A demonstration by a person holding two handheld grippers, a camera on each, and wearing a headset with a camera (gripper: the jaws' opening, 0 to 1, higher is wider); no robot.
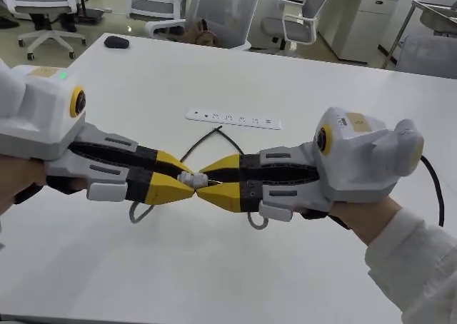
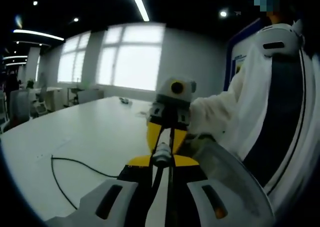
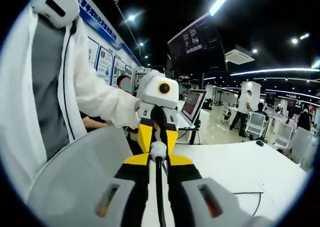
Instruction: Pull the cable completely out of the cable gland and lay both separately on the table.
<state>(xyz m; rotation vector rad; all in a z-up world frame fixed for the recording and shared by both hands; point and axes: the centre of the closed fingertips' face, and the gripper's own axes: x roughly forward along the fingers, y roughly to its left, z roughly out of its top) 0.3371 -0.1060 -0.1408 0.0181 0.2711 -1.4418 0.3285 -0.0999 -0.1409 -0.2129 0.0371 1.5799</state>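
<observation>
The two grippers meet tip to tip above the table's middle. A small white cable gland (image 1: pixel 188 178) sits between the yellow tips. My left gripper (image 1: pixel 187 183) comes in from the left and is shut on the gland (image 2: pixel 161 154). My right gripper (image 1: pixel 206 182) comes from the right, shut on the black cable (image 3: pixel 159 189), which runs back between its jaws from the gland (image 3: pixel 158 149). More of the black cable (image 1: pixel 202 141) lies on the table behind the tips and passes out of sight under them.
A white power strip (image 1: pixel 233 118) lies on the white table (image 1: pixel 214 267) beyond the grippers. A dark computer mouse (image 1: pixel 116 42) rests at the far left corner. Office chairs (image 1: pixel 44 10) and desks stand past the far edge. Loose cable (image 2: pixel 62 179) trails on the tabletop.
</observation>
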